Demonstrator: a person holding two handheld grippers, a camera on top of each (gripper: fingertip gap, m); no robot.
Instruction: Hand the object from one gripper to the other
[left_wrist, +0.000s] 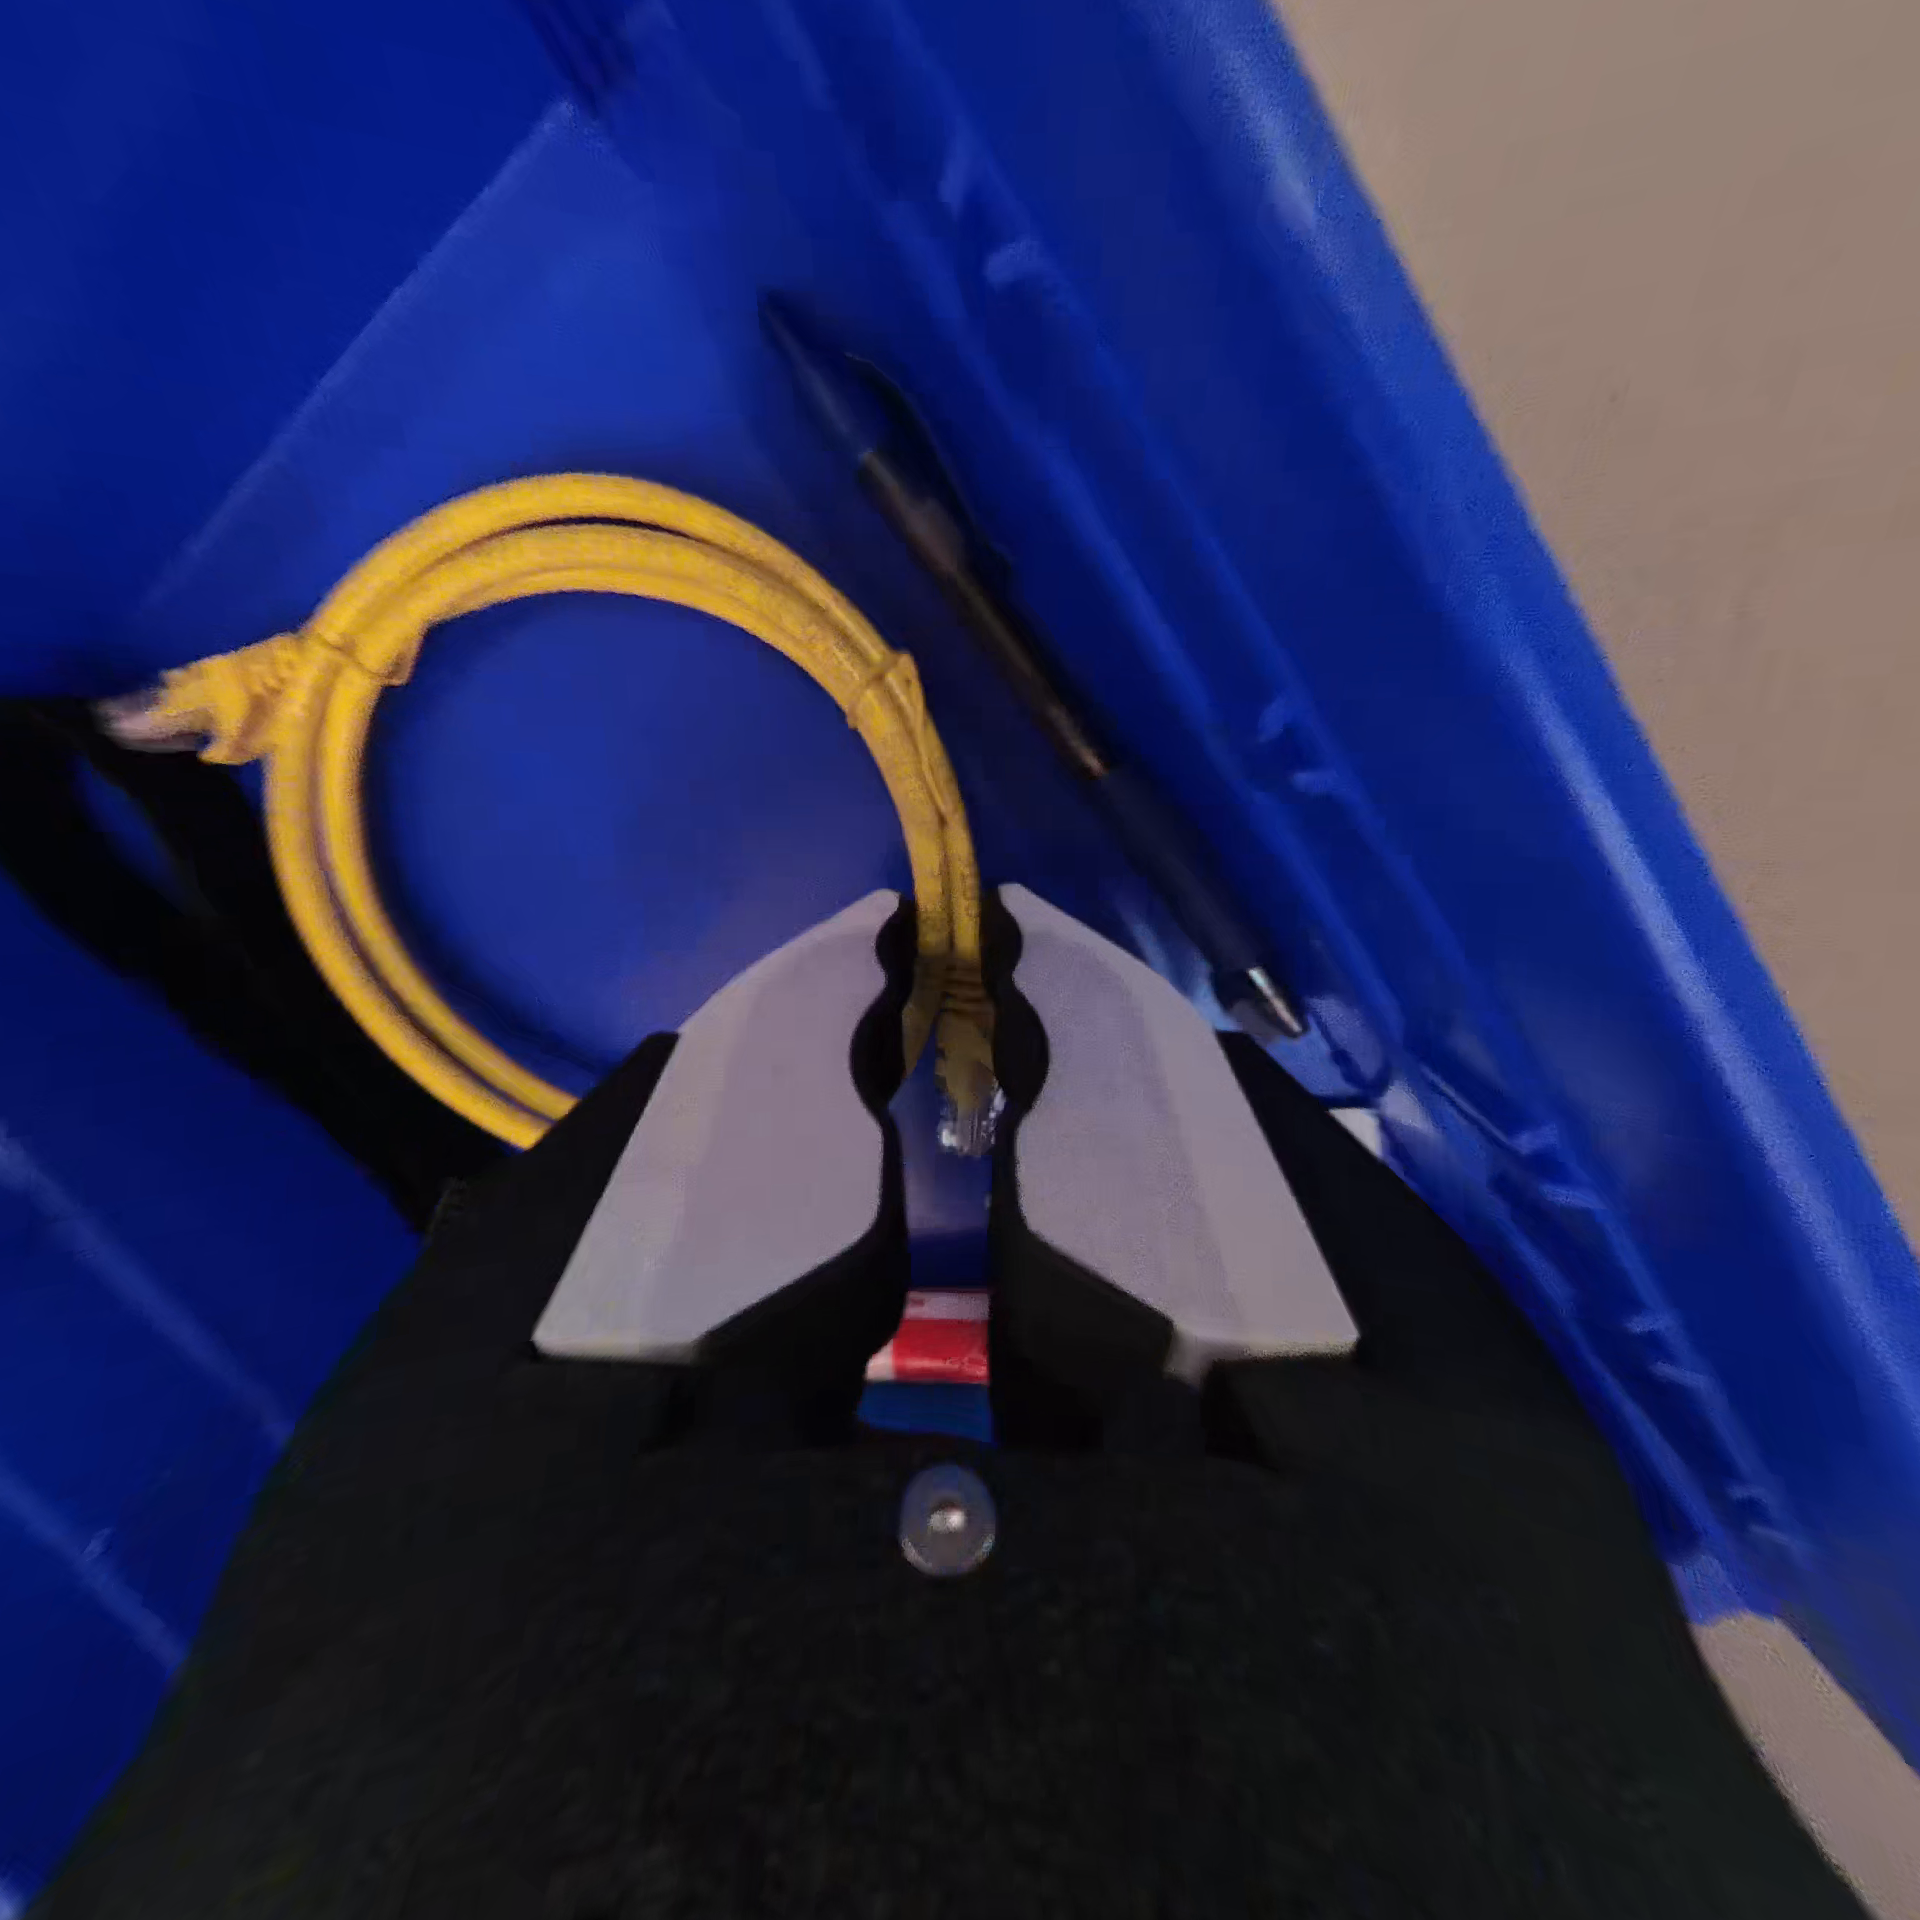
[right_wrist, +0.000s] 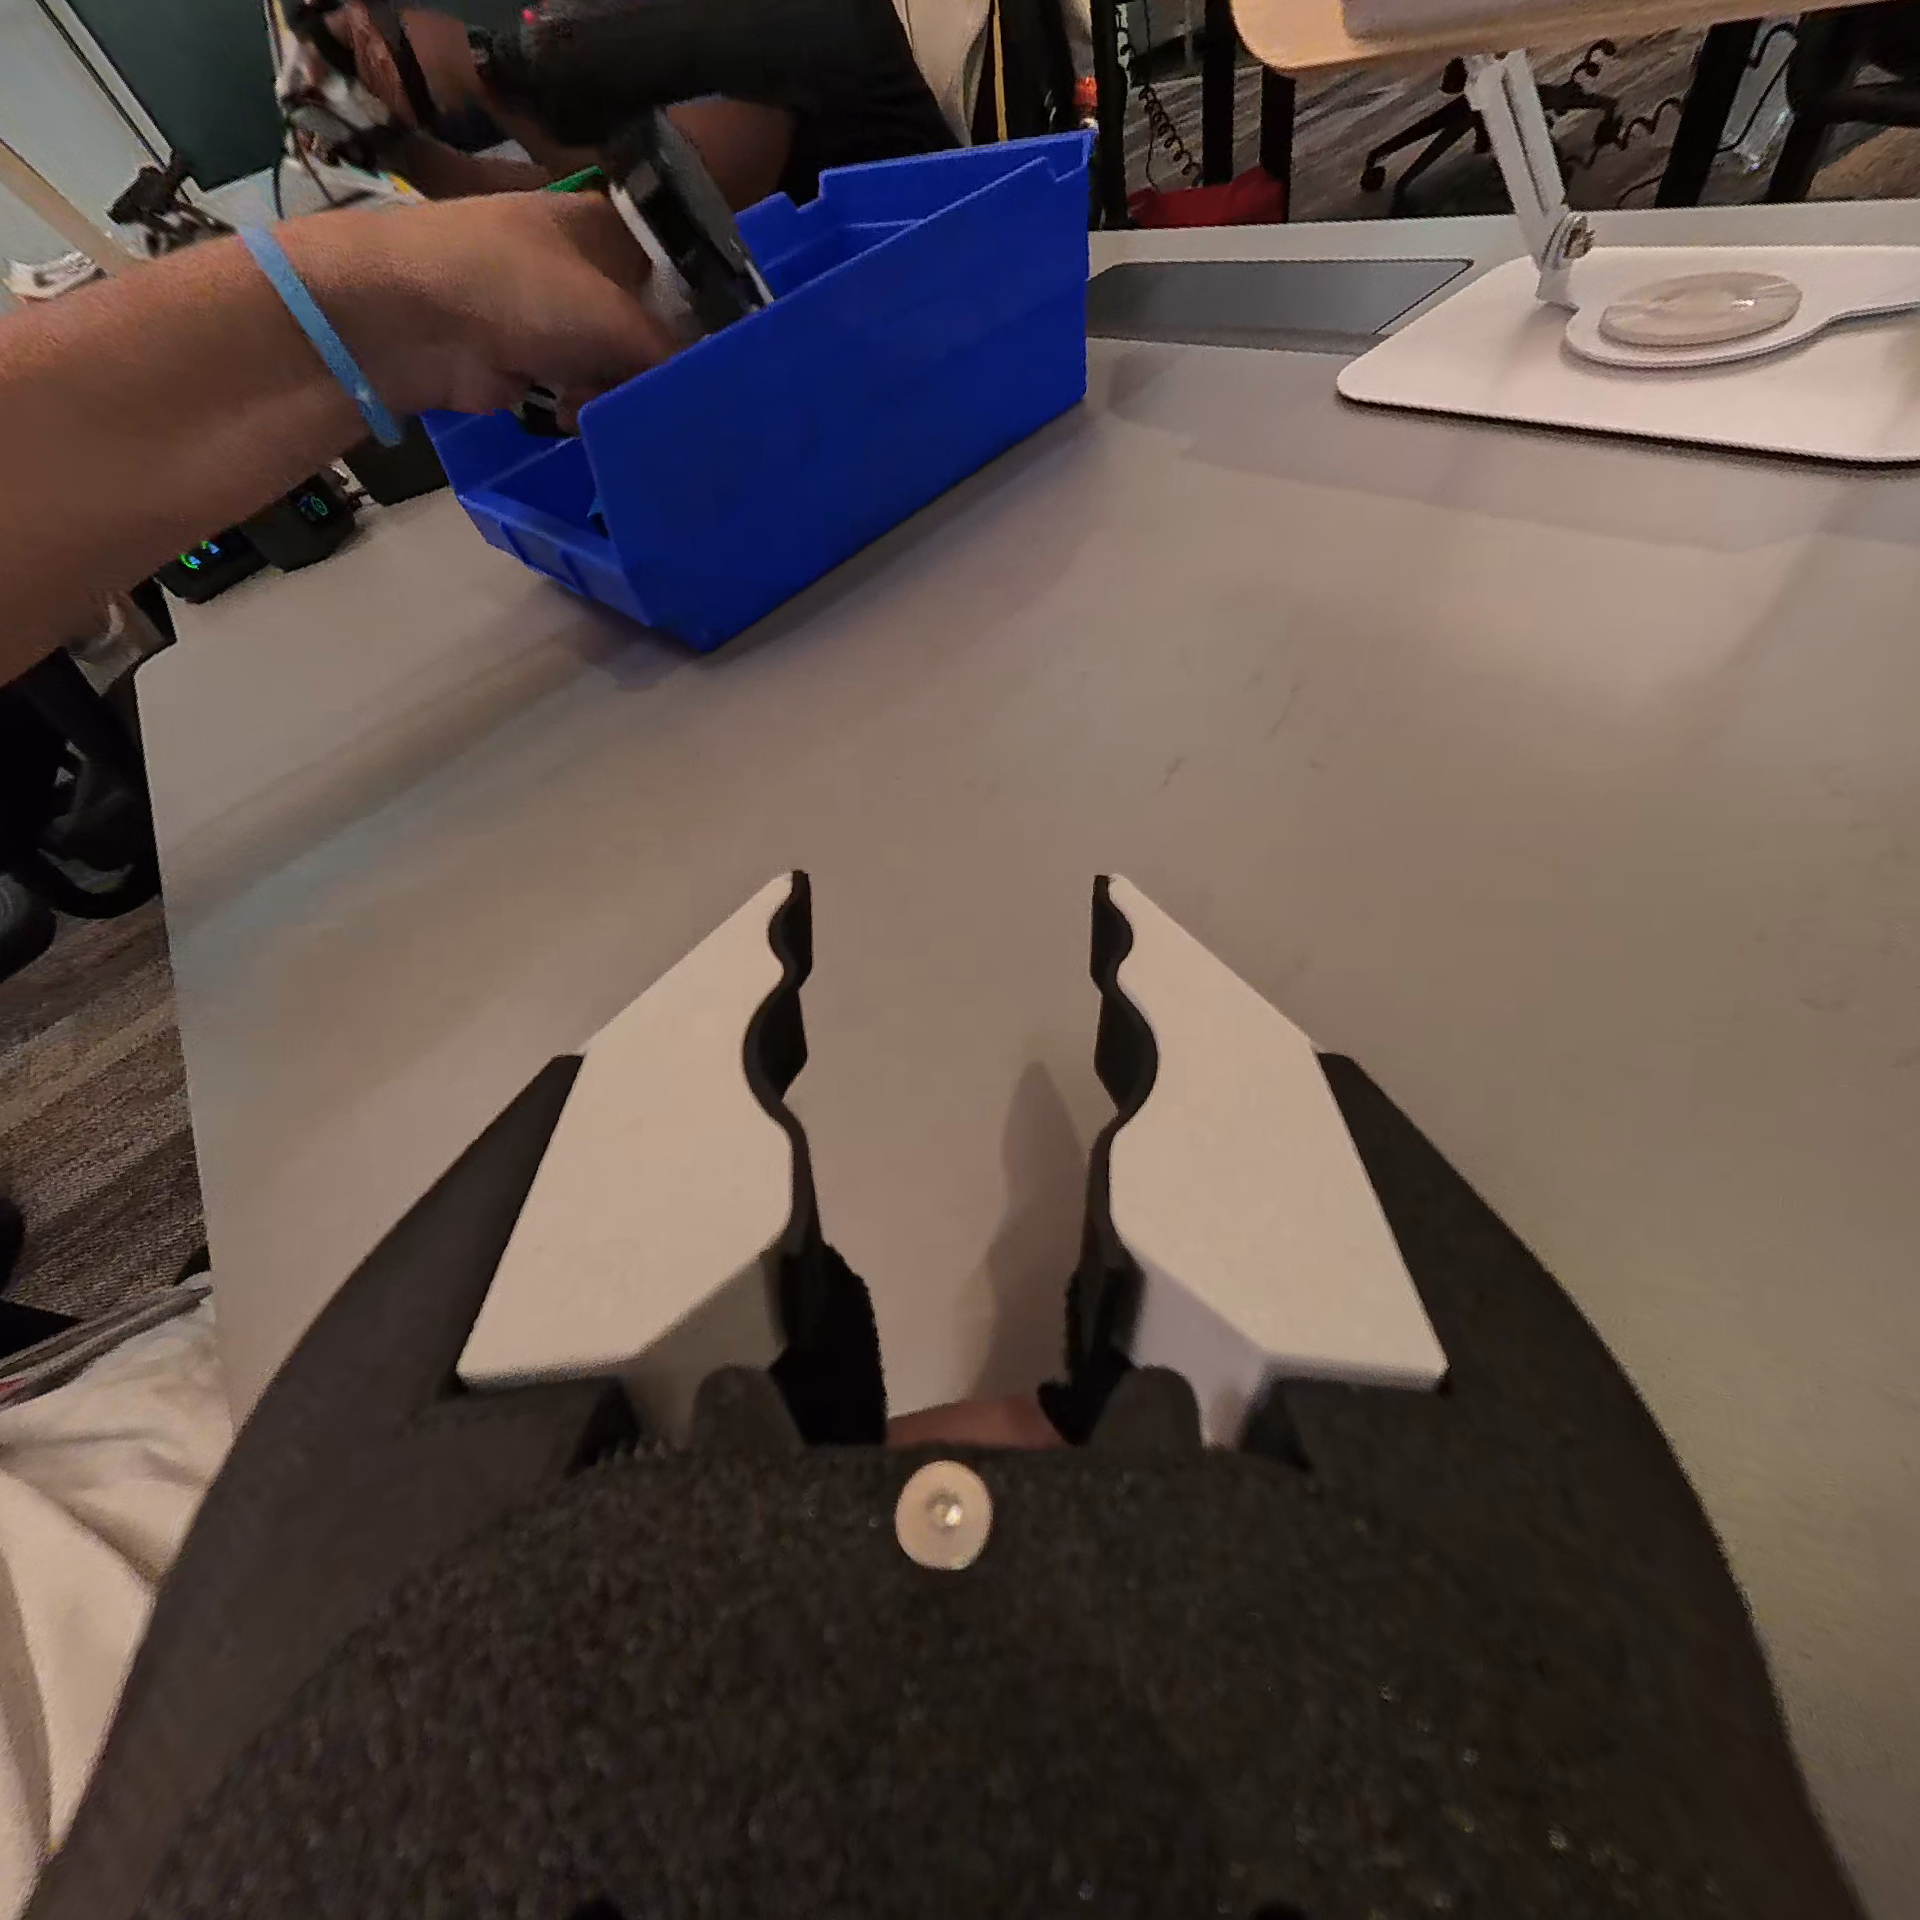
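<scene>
In my left wrist view, the left hand-held gripper (left_wrist: 948, 914) is clamped on the coiled yellow cable (left_wrist: 582, 551) inside the blue bin (left_wrist: 1195, 436); a dark pen (left_wrist: 997, 623) lies along the bin's right wall.

In my right wrist view, the right hand-held gripper (right_wrist: 948, 904) hangs with jaws apart, holding nothing, over the grey worktop (right_wrist: 1351, 790). The bin (right_wrist: 831, 436) sits far left, a hand (right_wrist: 468, 301) reaching into it.
</scene>
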